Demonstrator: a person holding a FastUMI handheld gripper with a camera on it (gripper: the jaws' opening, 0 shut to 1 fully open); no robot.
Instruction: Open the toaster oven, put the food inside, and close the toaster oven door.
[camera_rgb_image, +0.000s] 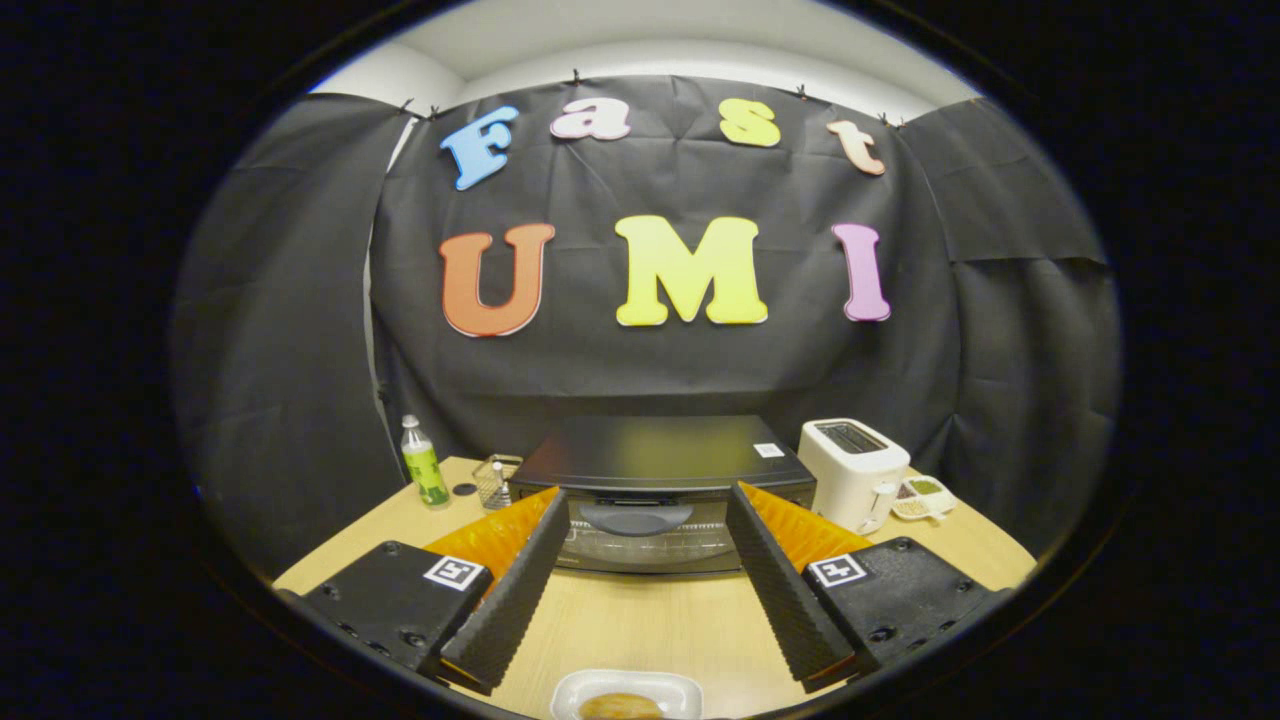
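The gripper (645, 515) hangs with its jaws spread wide and empty above the wooden table (640, 620). Beyond the fingertips sits the black toaster oven (660, 470), door closed. Between the fingers, nearest, lies a white dish (575, 692) holding golden-brown food (620, 706).

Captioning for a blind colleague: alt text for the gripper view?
The open gripper points at a closed black toaster oven on a wooden table, its door handle between the fingers. A white dish of food sits below them.

Glossy black toaster oven (662, 470) on a matt wood-grain table (640, 625); fingers' (500, 610) pads ribbed.
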